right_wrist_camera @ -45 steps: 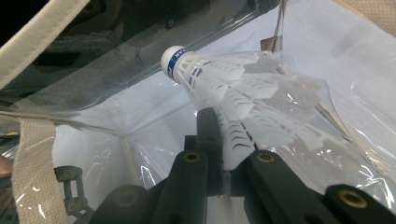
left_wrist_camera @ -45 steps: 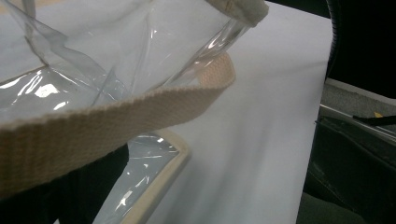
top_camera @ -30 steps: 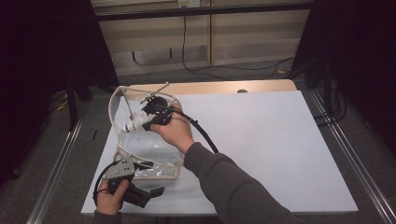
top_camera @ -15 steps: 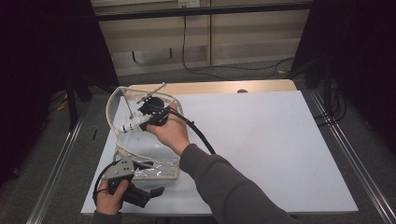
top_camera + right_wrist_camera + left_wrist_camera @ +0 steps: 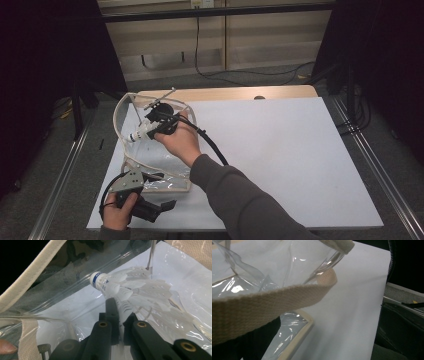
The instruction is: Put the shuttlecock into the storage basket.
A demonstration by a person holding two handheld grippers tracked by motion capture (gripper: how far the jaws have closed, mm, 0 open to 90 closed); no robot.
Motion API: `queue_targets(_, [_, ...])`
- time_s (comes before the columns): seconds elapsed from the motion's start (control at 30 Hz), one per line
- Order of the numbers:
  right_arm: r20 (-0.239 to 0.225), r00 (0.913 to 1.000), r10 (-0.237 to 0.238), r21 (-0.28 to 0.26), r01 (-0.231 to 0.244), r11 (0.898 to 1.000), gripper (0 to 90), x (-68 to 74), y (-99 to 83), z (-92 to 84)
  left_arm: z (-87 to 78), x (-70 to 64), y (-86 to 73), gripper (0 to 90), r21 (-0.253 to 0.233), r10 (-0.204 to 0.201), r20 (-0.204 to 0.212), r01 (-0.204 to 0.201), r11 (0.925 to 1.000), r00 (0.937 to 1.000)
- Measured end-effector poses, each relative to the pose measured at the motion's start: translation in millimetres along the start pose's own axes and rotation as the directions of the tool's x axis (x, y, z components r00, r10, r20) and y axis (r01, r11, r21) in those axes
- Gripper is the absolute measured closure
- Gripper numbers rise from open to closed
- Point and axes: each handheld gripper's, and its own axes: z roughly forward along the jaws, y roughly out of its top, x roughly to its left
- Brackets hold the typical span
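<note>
At the desk's (image 5: pixel 300 160) left edge, the left tool (image 5: pixel 131 192) held the clear bag (image 5: pixel 165 167) by its near end; the left gripper view showed the bag's cream strap (image 5: pixel 274 303) close across the lens, though whether that tool was clamped on it could not be told. Further right, the right tool (image 5: pixel 156 122) was closed on the feathers of a white shuttlecock (image 5: pixel 125 288), cork-first at the bag's open mouth, above the clear plastic. The step in hand appeared to be loading the shuttlecock into the bag. The next move likely called for pushing it deeper inside, then opening the tool.
</note>
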Motion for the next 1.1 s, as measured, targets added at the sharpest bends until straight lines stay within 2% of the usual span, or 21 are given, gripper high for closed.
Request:
queue_targets(0.13, [-0.007, 1.0000, 0.005, -0.001, -0.005, 1.000, 88.7, -0.3, -0.9, 3.7, 0.0, 0.5, -0.2, 4.1, -0.003, -0.002, -0.002, 0.002, 1.0000, 1.0000])
queue_targets(0.5, [0.019, 0.9996, 0.019, 0.010, -0.019, 1.000, 88.8, -5.6, -2.2, 11.0, -1.4, 0.5, -0.3, 4.2, -0.002, -0.001, -0.001, 0.001, 1.0000, 1.0000])
queue_targets(1.1, [0.062, 0.9981, -0.005, 0.045, 0.003, 0.999, 88.7, -14.0, -9.1, 19.6, -1.8, 0.6, -1.3, 4.3, -0.004, -0.005, -0.002, 0.005, 1.0000, 1.0000])
